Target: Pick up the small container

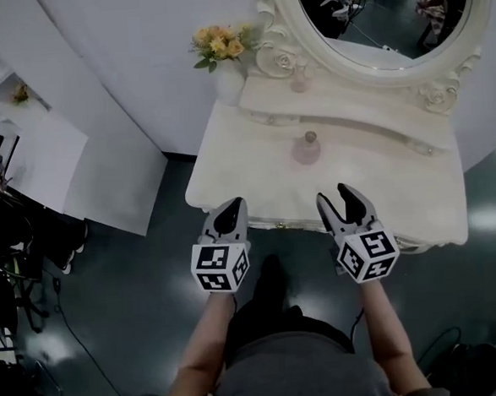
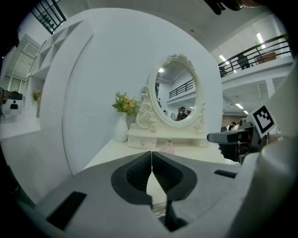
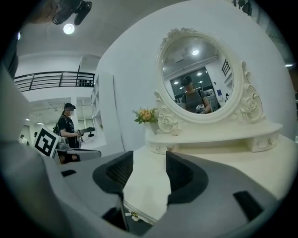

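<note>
Small container (image 1: 306,149): pale pink with a darker cap. It stands upright near the middle of the bench top and nothing touches it. In the left gripper view it shows as a small pink shape (image 2: 168,147) in front of the drawer shelf.

Bench (image 1: 383,192): a white dressing table with a carved front edge. A raised shelf runs along the back under the mirror.

Left gripper (image 1: 230,213): hangs at the front edge of the bench, on the near side of the container. Its own view (image 2: 151,162) shows the jaws pressed together with nothing between them.

Right gripper (image 1: 335,197): hangs at the same front edge, just right of the container's line and apart from it. Its own view (image 3: 149,162) shows the jaws standing wide, with only bare bench top in the gap.

Mirror (image 1: 388,22): oval, in a white carved frame, at the back of the bench.

Flowers (image 1: 218,43): yellow and orange, in a white vase (image 1: 229,82) at the back left corner.

Second bottle (image 1: 300,79): small and pale, on the raised shelf beside the vase.
</note>
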A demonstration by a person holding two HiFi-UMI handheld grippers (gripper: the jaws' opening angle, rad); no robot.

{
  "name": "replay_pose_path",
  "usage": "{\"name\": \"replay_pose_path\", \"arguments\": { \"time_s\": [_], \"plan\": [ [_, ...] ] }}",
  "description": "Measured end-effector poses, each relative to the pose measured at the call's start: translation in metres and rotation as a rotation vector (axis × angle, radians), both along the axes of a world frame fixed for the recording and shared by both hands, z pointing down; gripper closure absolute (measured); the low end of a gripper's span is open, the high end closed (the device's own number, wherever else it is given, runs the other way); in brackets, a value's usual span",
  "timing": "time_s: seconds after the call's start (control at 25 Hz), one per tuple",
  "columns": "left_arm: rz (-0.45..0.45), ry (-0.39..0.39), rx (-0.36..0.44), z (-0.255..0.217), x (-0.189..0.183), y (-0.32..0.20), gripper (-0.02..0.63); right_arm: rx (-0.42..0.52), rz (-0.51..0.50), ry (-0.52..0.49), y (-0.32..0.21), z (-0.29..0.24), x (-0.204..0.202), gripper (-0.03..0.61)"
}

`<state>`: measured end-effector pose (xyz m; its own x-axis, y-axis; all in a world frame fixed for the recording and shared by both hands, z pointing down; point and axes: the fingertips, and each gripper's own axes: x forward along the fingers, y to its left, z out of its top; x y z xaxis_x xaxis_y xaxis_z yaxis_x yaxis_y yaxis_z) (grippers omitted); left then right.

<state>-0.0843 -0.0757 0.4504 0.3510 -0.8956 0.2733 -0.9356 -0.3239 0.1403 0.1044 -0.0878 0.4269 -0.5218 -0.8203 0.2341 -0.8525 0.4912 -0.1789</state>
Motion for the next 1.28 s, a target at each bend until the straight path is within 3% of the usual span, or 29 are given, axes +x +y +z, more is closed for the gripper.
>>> {"name": "replay_pose_path", "arguments": {
  "time_s": [0.64,1.28],
  "plan": [
    [0.097,0.018,-0.032,0.012,-0.011,-0.099,0.606,-0.071,0.098,0.072,-0.090,0.029,-0.008,0.336],
    [0.122,0.024,-0.057,0.022,-0.021,-0.127,0.606,-0.129,0.133,0.114,-0.132,0.053,-0.016,0.301]
  ]
}}
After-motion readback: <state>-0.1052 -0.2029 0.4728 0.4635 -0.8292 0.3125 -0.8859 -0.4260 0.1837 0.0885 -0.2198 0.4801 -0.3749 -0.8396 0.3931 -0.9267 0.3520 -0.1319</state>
